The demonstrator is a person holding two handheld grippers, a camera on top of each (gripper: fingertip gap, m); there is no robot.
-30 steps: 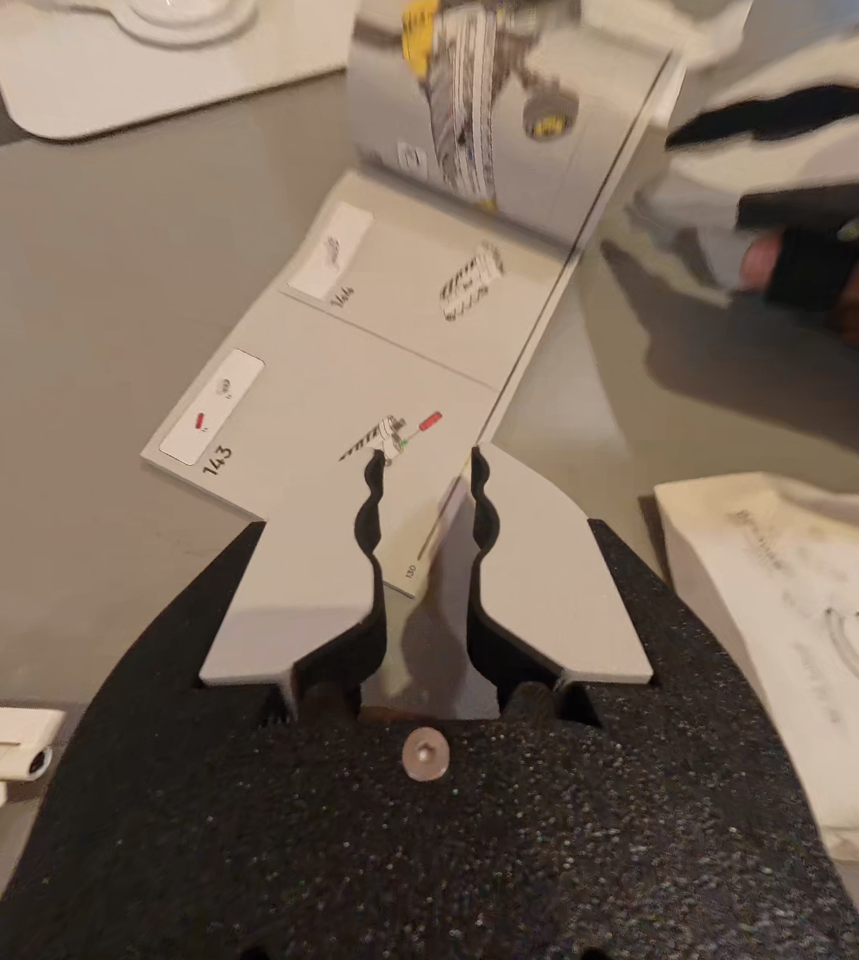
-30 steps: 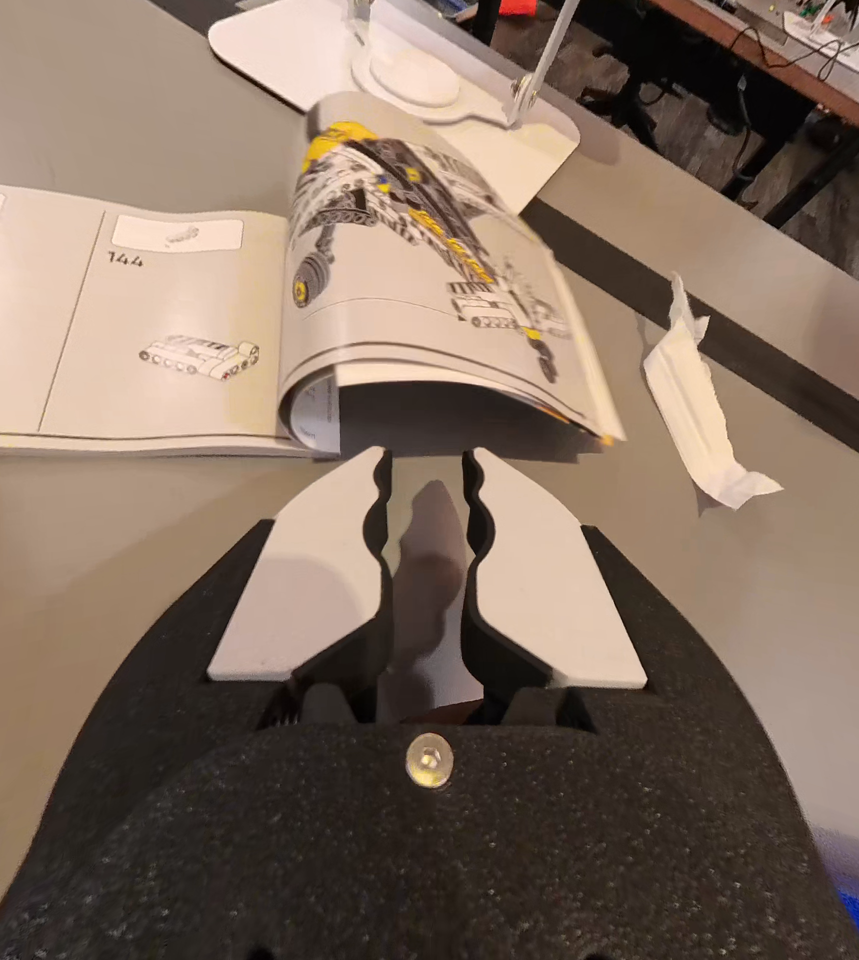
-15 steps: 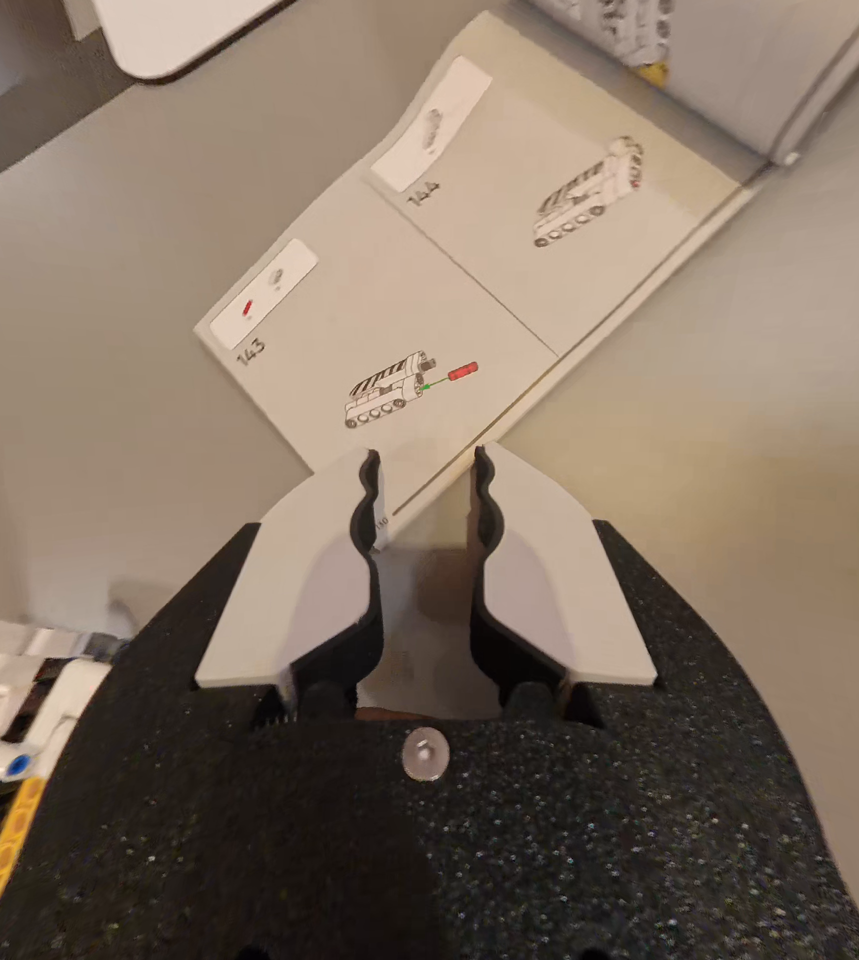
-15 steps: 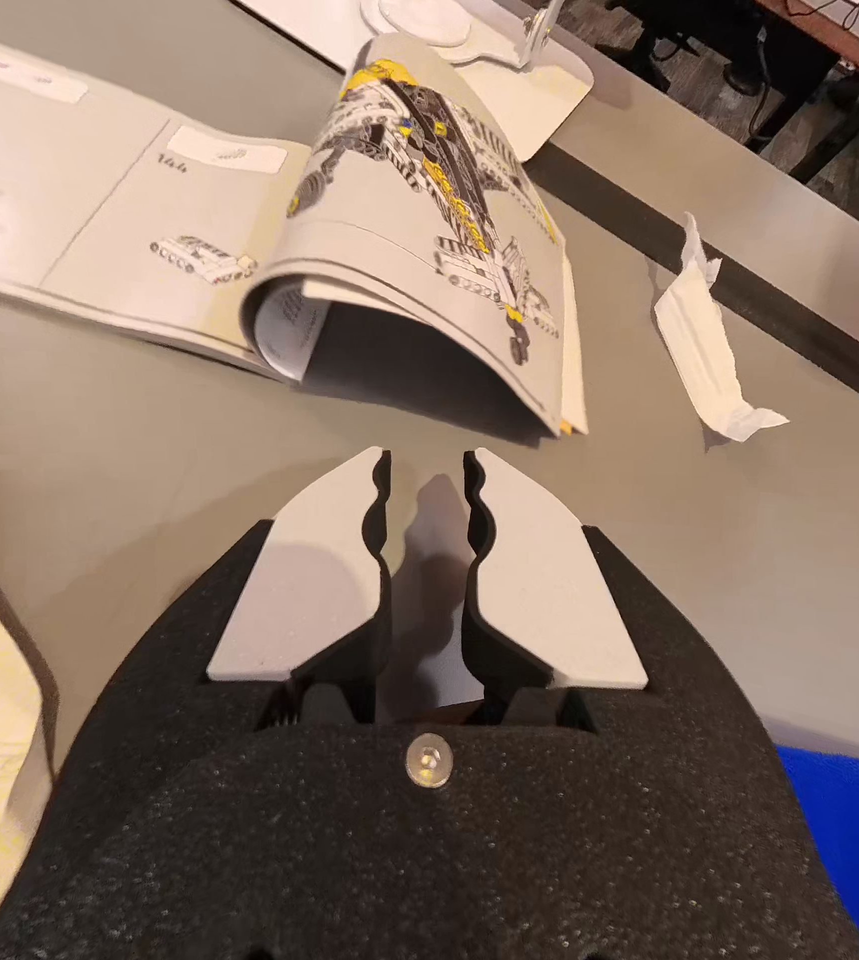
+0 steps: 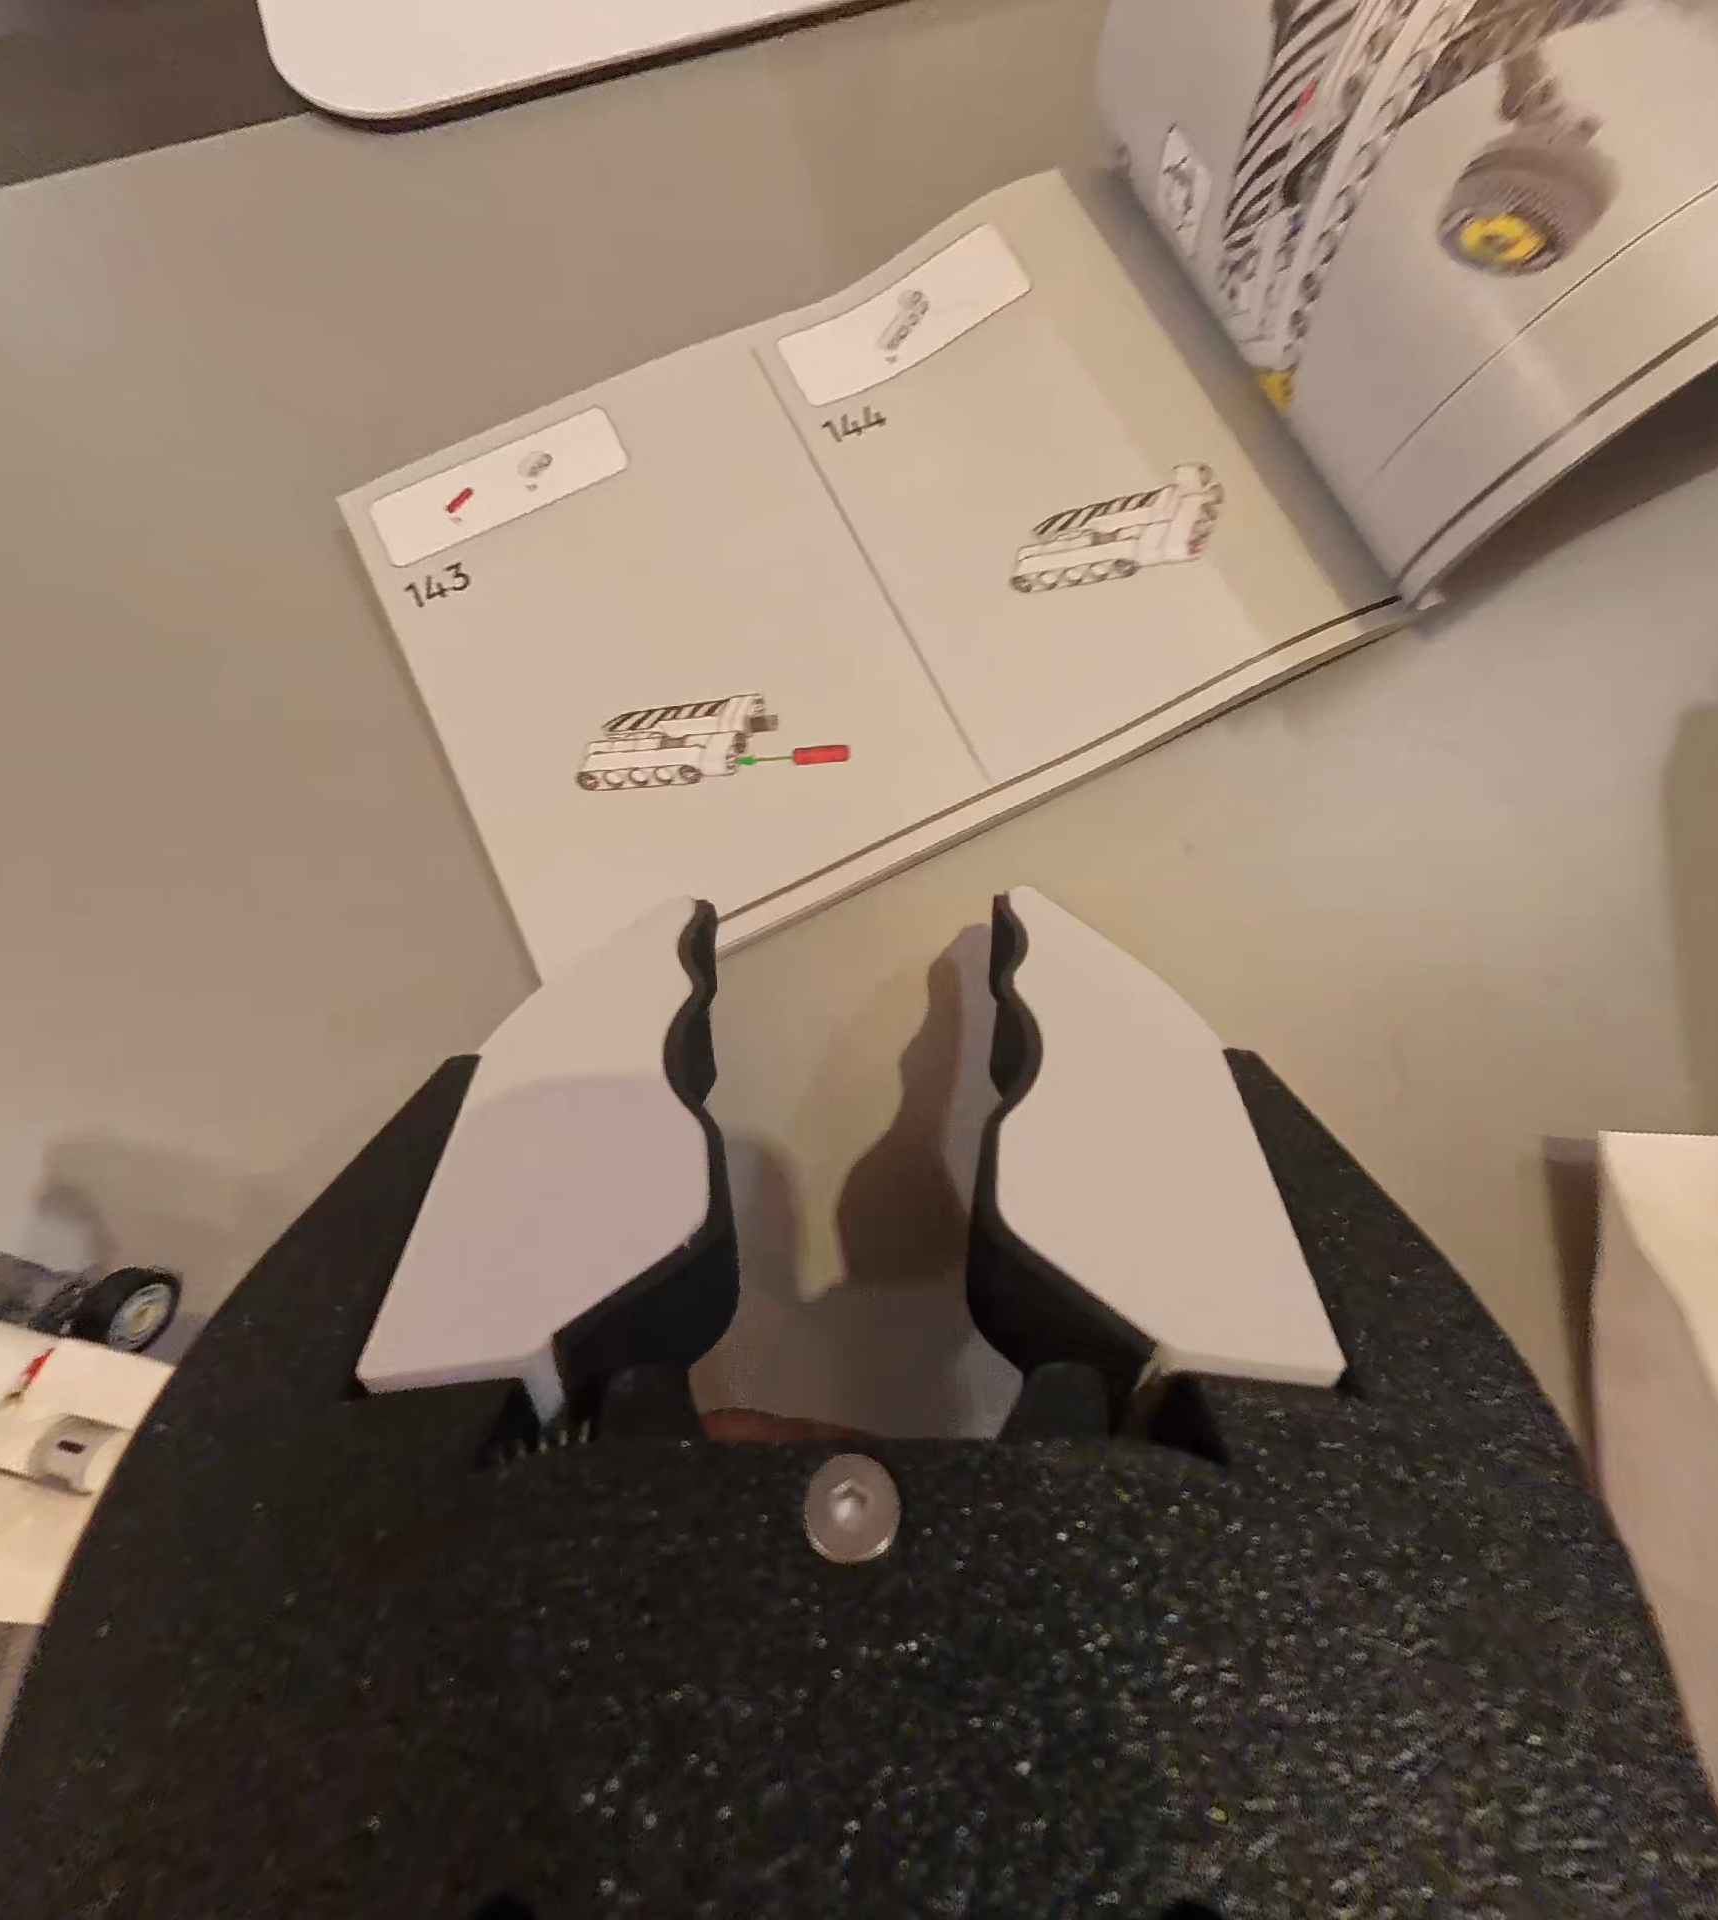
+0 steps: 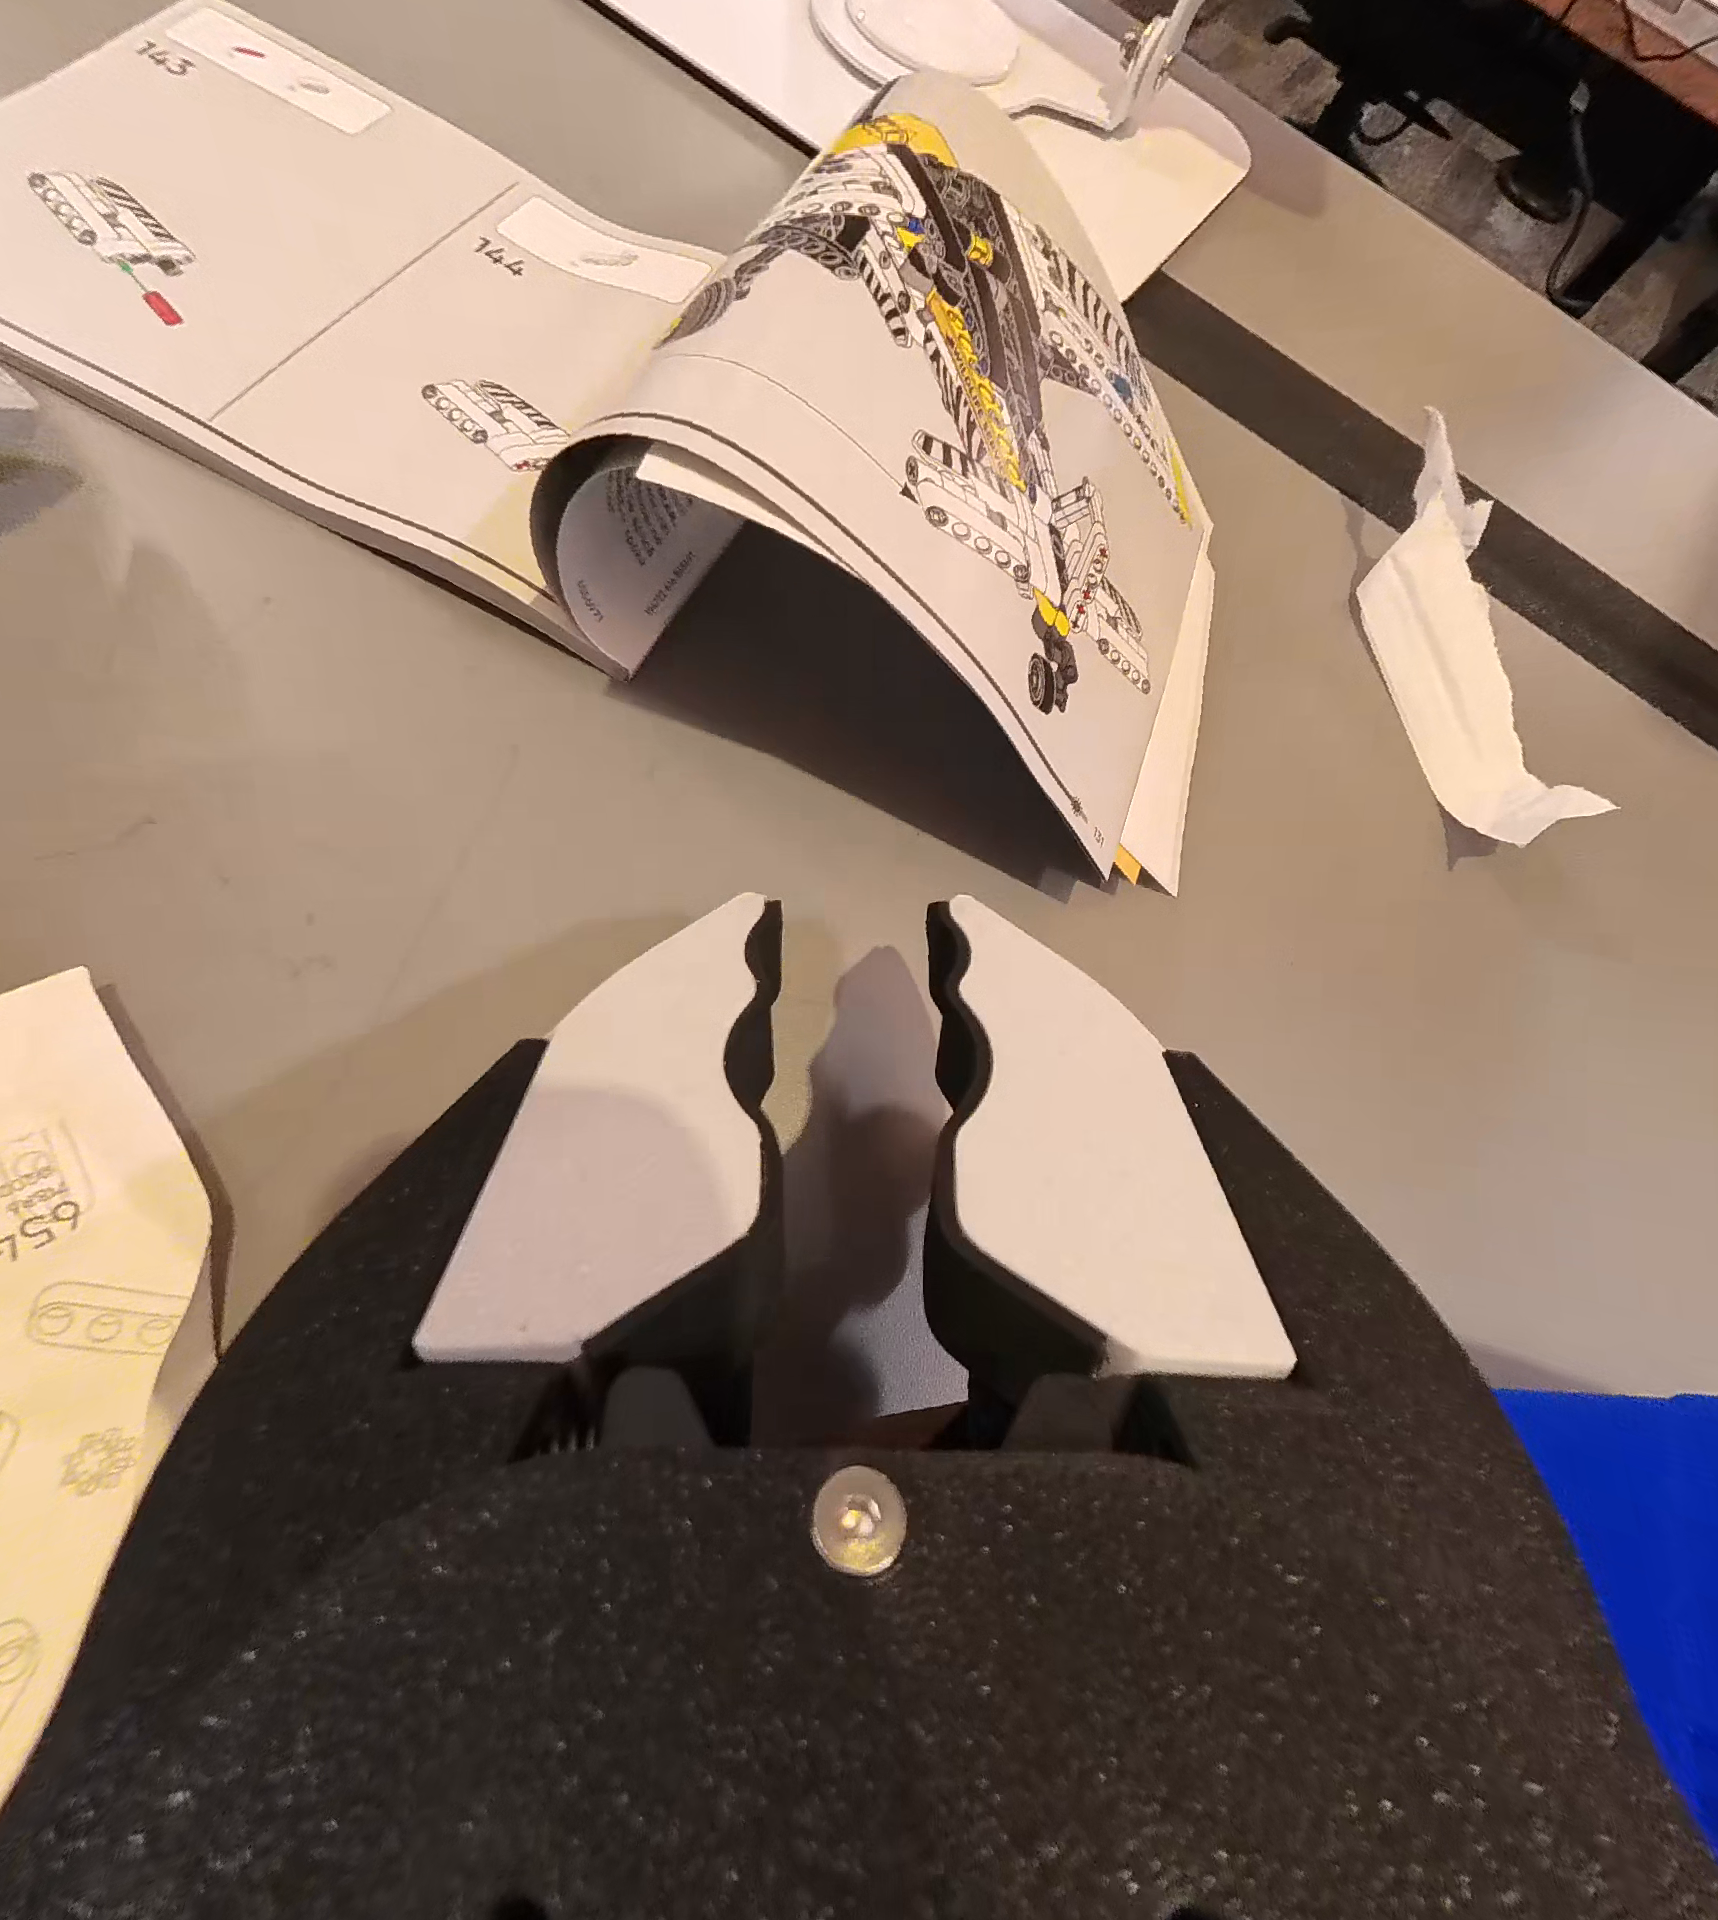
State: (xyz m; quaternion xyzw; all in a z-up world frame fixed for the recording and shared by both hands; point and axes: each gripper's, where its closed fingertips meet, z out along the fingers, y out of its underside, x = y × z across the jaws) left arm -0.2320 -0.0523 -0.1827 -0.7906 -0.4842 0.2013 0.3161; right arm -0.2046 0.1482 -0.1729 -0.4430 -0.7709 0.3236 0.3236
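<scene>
An open instruction booklet (image 5: 730,582) lies flat on the grey table, with its right-hand pages curled up and over (image 5: 1457,260). My left gripper (image 5: 853,914) is open and empty. Its left fingertip (image 5: 673,935) overlaps the booklet's near corner, and only bare table shows between the pads. In the right wrist view the same booklet (image 6: 315,312) lies to the upper left with the curled pages (image 6: 938,416) arching over the table. My right gripper (image 6: 855,914) is open with a narrow gap and empty, just short of the curled pages' lower edge.
A printed paper bag (image 6: 13,1299) lies at the near left, also in the left wrist view (image 5: 1717,1455). A torn white paper scrap (image 6: 1457,675) lies to the right. A white base plate (image 6: 1125,135) is at the back. Toy vehicle parts with a wheel (image 5: 128,1304) are at the lower left. A blue surface (image 6: 1686,1610) is at the near right.
My left gripper's jaws have widened and it has drawn back, so the booklet's corner is no longer between them. My right gripper has backed away from the curled pages with its gap unchanged.
</scene>
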